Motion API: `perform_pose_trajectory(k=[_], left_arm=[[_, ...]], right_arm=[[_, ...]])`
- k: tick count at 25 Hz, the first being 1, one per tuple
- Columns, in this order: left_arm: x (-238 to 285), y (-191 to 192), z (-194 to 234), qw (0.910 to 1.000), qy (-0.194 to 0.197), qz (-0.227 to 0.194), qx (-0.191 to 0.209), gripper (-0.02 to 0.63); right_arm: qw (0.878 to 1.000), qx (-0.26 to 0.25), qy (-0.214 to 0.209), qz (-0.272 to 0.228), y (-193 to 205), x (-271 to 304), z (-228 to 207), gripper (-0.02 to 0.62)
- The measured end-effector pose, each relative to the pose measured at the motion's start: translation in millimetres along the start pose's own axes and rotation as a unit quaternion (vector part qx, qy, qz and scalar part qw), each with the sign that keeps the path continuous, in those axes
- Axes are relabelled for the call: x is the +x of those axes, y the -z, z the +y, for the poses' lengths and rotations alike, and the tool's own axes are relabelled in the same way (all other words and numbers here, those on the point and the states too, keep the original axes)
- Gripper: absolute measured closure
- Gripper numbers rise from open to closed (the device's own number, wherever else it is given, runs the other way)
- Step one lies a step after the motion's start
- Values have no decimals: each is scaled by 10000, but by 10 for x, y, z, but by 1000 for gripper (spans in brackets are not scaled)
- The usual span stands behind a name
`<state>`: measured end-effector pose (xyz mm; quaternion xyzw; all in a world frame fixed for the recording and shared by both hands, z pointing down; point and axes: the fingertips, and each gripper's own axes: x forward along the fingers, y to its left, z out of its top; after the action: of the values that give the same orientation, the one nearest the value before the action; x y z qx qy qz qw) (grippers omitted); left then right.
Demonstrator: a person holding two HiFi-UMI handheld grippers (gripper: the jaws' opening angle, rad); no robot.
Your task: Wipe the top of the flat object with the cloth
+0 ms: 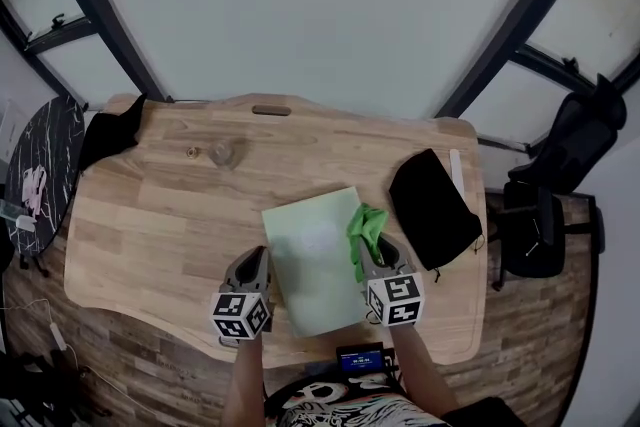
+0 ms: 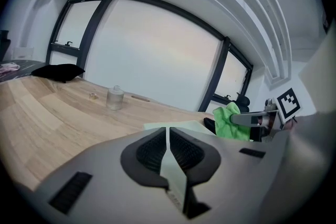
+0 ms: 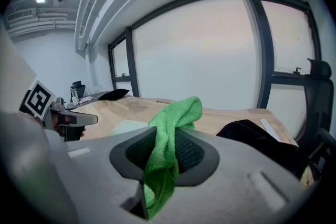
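while the right gripper [image 1: 375, 260] clamps one green cloth [image 1: 365, 233] at the right edge of the single pale flat object [image 1: 315, 255] lying on the wooden table [image 1: 150, 215], the left gripper [image 1: 255, 265] sits clenched on nothing by its left edge. unpinned, the light sheet could skid under the wipe, or the loosely bunched cloth could slip from the pads. also counted: two grippers, one small bottle [image 1: 221, 153], one black pouch [image 1: 432, 205].

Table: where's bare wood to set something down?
Widest bare patch: the table, left half, between the small bottle and the left hand-held gripper. Also the far strip between the edge slot and the black pouch. Crowded: near centre, where that gripper and the right hand-held gripper, shut on the green cloth, flank the pale green sheet.
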<state>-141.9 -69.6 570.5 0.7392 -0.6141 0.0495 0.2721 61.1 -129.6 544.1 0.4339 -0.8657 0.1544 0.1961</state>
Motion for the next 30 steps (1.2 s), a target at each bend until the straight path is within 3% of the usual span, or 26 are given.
perform_pose_trajectory(k=[15,17,30], left_arm=[[272,210,110,9993,86,282,-221,592],[296,244,119,9989,108,333,-309,503],[357,393,150,9963,176,583,-604,485]], right_arm=[[9994,-151,-52,313,39,546,-176,506],[9993,-176,-38,338,45,588,-202,506],[9973,-443,-122,566,72,879,-272,506]])
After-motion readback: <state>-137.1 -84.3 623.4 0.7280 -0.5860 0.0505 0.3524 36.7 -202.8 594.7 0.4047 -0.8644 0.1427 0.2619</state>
